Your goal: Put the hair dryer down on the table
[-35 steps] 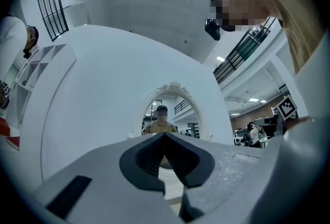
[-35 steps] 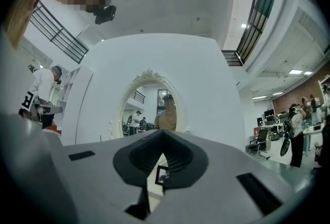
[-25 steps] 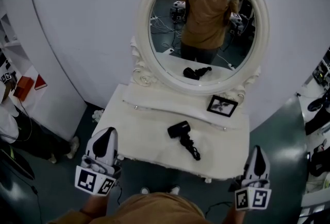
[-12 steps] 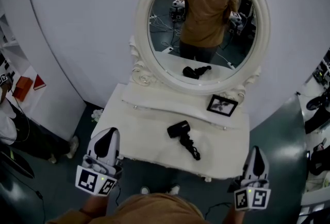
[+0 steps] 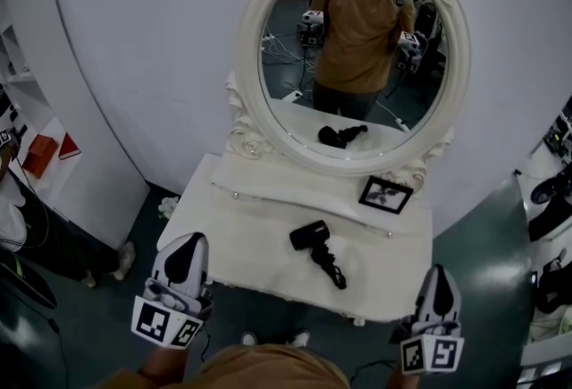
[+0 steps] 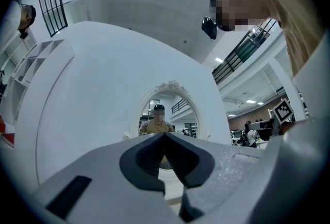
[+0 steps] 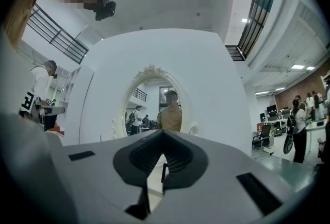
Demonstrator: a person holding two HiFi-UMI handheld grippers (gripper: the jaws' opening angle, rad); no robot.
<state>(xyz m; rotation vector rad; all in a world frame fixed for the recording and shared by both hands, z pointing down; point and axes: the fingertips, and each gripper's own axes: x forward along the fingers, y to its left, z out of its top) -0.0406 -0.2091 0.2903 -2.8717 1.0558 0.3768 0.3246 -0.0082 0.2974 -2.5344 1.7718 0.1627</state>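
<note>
The black hair dryer (image 5: 310, 236) lies on the white dressing table (image 5: 234, 235), right of its middle, with its coiled cord (image 5: 330, 266) trailing toward the front edge. Nothing touches it. My left gripper (image 5: 189, 240) hovers at the table's front left edge, shut and empty. My right gripper (image 5: 438, 273) hangs off the front right corner, also shut and empty. In the left gripper view the jaws of the left gripper (image 6: 165, 135) meet at the tip. The right gripper view shows the jaws of the right gripper (image 7: 163, 133) closed the same way. Both point at the mirror.
A large oval mirror (image 5: 353, 47) in an ornate white frame stands at the table's back and reflects the person and the dryer. A small black picture frame (image 5: 386, 193) leans at the back right. A white shelf unit (image 5: 40, 146) and another person (image 5: 18, 226) are at the left.
Both grippers have drawn back slightly from the table and sit lower in the head view. The hair dryer has stayed where it lies.
</note>
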